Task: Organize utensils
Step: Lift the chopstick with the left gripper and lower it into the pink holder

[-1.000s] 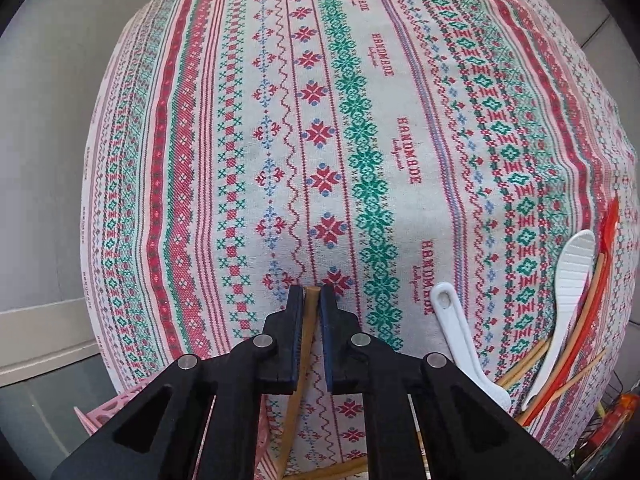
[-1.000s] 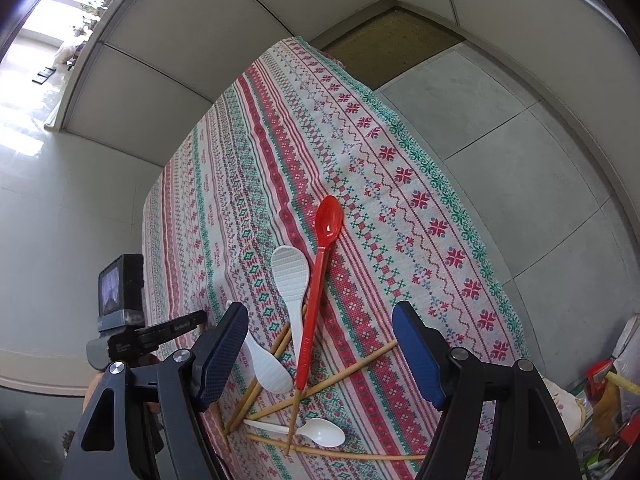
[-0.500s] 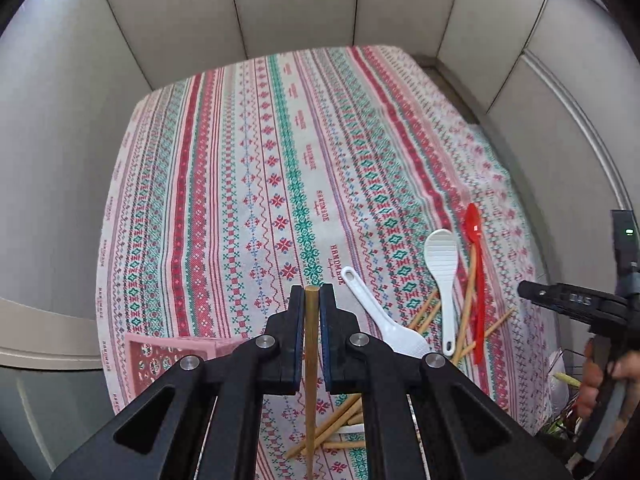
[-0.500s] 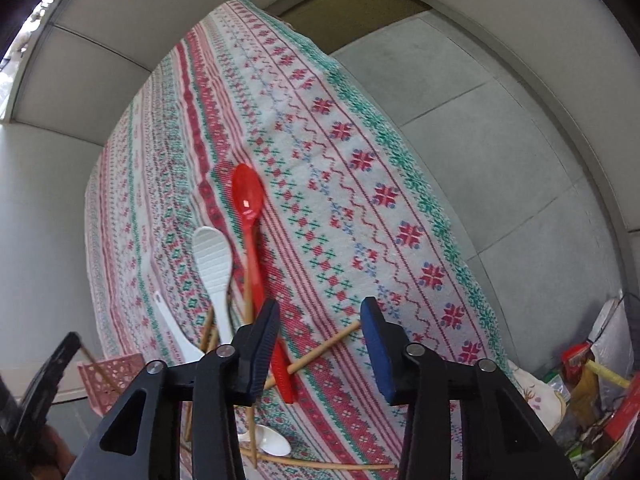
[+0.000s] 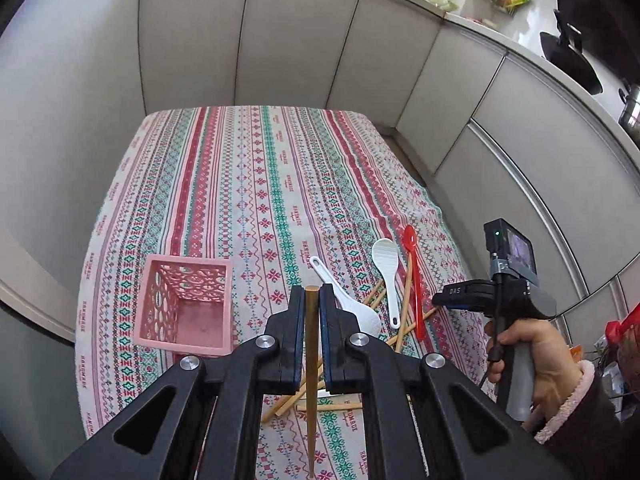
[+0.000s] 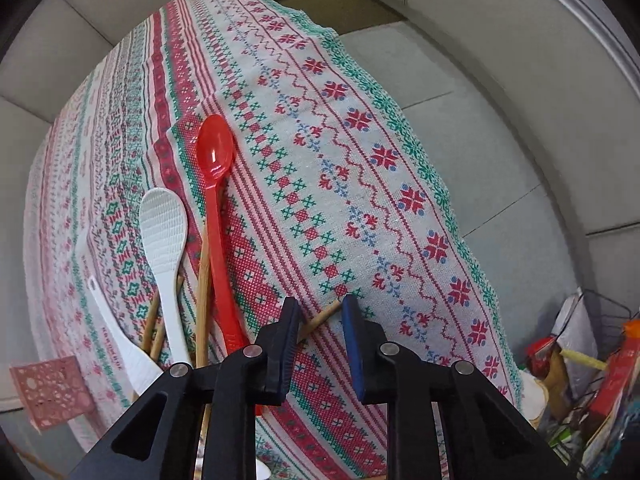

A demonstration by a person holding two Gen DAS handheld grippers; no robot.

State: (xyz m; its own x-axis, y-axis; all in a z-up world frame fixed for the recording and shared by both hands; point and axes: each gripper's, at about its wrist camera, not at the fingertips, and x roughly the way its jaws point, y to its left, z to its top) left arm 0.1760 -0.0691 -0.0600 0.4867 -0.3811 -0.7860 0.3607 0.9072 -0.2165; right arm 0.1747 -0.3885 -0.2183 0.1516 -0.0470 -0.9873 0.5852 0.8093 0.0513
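Observation:
My left gripper point(image 5: 311, 292) is shut on a wooden chopstick point(image 5: 311, 360) and holds it upright, high above the table. A pink lattice basket point(image 5: 186, 308) stands below it to the left. A red spoon point(image 5: 414, 280), a white rice paddle point(image 5: 387, 276), another white spoon point(image 5: 344, 300) and several chopsticks point(image 5: 404, 312) lie in a pile to the right. My right gripper point(image 6: 320, 308) is open just above a chopstick tip point(image 6: 324, 318), beside the red spoon point(image 6: 218, 216) and the white paddle point(image 6: 164, 240). The right gripper's handle also shows in the left wrist view point(image 5: 500, 300).
The table carries a patterned cloth point(image 5: 260, 184) and stands against grey cabinet panels point(image 5: 280, 40). The cloth hangs over the table's right edge point(image 6: 432, 184). Bags and clutter point(image 6: 592, 380) sit on the floor at the right. The pink basket's corner shows in the right wrist view point(image 6: 48, 392).
My left gripper has risen and tilted up with the chopstick, bringing the basket into view. My right gripper has narrowed and come down close over the utensil pile.

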